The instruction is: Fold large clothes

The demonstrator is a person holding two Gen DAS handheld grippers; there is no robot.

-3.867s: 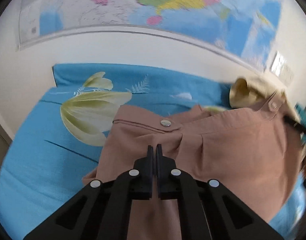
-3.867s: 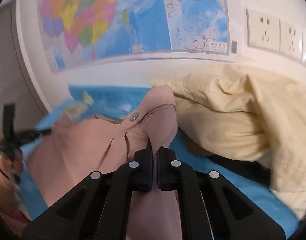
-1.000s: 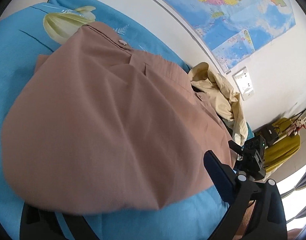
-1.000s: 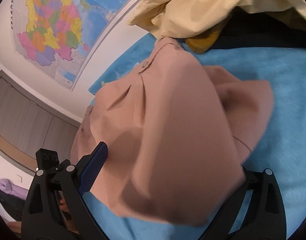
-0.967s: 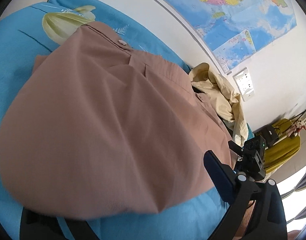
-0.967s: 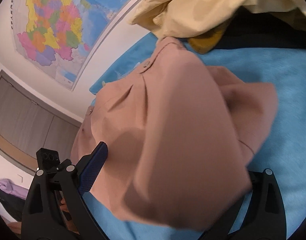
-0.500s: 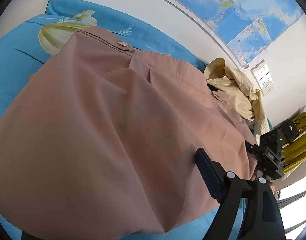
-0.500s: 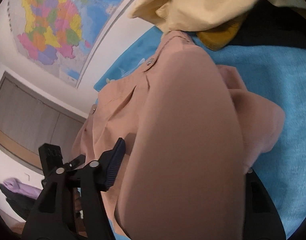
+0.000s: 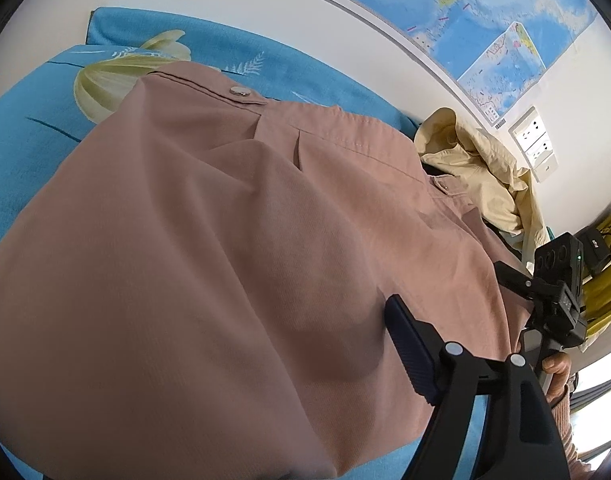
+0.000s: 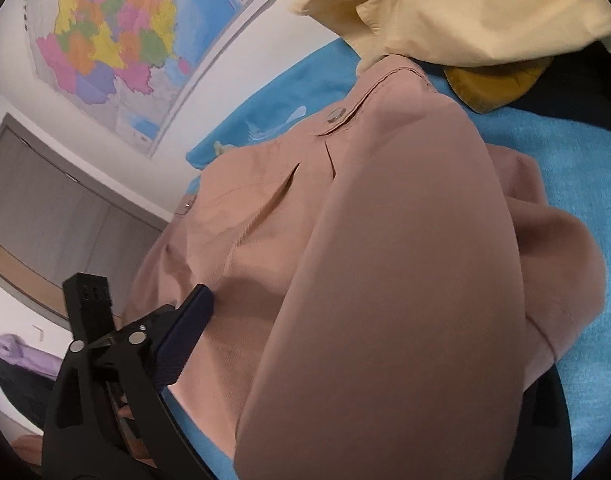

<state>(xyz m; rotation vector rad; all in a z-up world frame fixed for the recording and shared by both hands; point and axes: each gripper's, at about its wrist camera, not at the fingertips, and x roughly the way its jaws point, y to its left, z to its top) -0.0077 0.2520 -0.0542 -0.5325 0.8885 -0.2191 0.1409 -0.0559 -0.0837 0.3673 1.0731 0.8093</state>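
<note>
A large dusty-pink garment (image 9: pixel 209 248) with a buttoned waistband lies spread on the blue bed (image 9: pixel 21 136); it also fills the right wrist view (image 10: pixel 385 264). My left gripper (image 9: pixel 233 420) stands wide open. Its right finger (image 9: pixel 409 352) shows above the cloth and its left finger is hidden under the cloth. My right gripper (image 10: pixel 365 360) is also wide open. Its left finger (image 10: pixel 185 328) shows beside the cloth and its right finger is mostly covered. The right gripper's body (image 9: pixel 557 280) shows at the right of the left wrist view.
A pale yellow garment (image 9: pixel 477 164) is heaped at the bed's far right; it also shows in the right wrist view (image 10: pixel 465 12). A mustard piece (image 10: pixel 493 84) and dark cloth lie under it. A wall map (image 9: pixel 465 12) and sockets (image 9: pixel 533 140) are behind. Wardrobe doors (image 10: pixel 57 232) stand at left.
Both grippers, shut on the pink garment 3.9 s ago, are now open. Over the last second both moved in closer and lower over the cloth, which now covers more of each view.
</note>
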